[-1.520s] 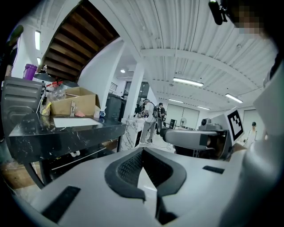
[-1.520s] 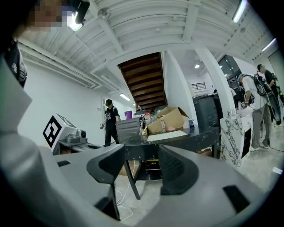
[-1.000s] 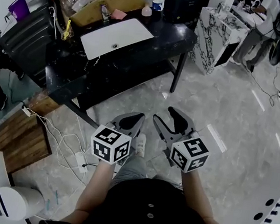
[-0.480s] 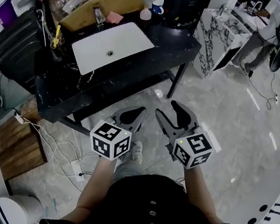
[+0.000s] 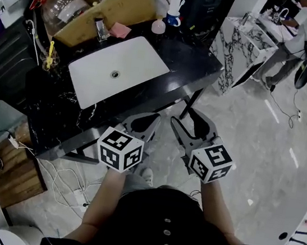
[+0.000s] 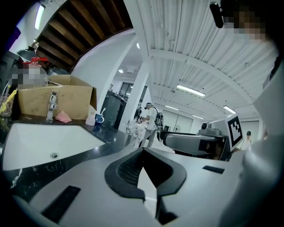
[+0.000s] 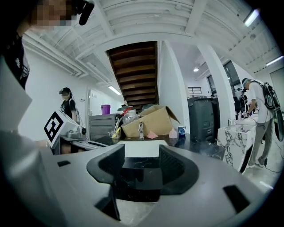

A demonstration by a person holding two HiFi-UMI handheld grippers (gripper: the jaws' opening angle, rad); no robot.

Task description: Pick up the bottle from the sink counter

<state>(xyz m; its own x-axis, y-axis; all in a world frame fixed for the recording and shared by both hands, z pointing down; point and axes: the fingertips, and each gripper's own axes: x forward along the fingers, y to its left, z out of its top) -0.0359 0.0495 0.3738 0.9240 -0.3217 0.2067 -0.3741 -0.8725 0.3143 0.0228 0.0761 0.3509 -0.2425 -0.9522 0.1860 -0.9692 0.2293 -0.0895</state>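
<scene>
Far back on the black sink counter (image 5: 193,52), the small pale pink bottle (image 5: 158,26) stands upright just beside a blue mug (image 5: 171,20), well apart from both grippers. To its left a pink cloth (image 5: 120,30) and a chrome faucet (image 5: 100,28) sit at the rear edge of the white sink basin (image 5: 121,69), with an open cardboard box (image 5: 110,5) behind them. The counter top is dark, glossy and veined. Near its front edge, over grey marble floor tiles (image 5: 264,140), the left gripper (image 5: 154,117) has its jaw tips together on nothing, and the right gripper (image 5: 181,117) has its jaws partly apart and empty. Cables (image 5: 67,172) trail across the floor at the left. A marble-patterned cabinet (image 5: 238,46) stands at the right, where a person (image 5: 293,37) is bent over a worktop.
</scene>
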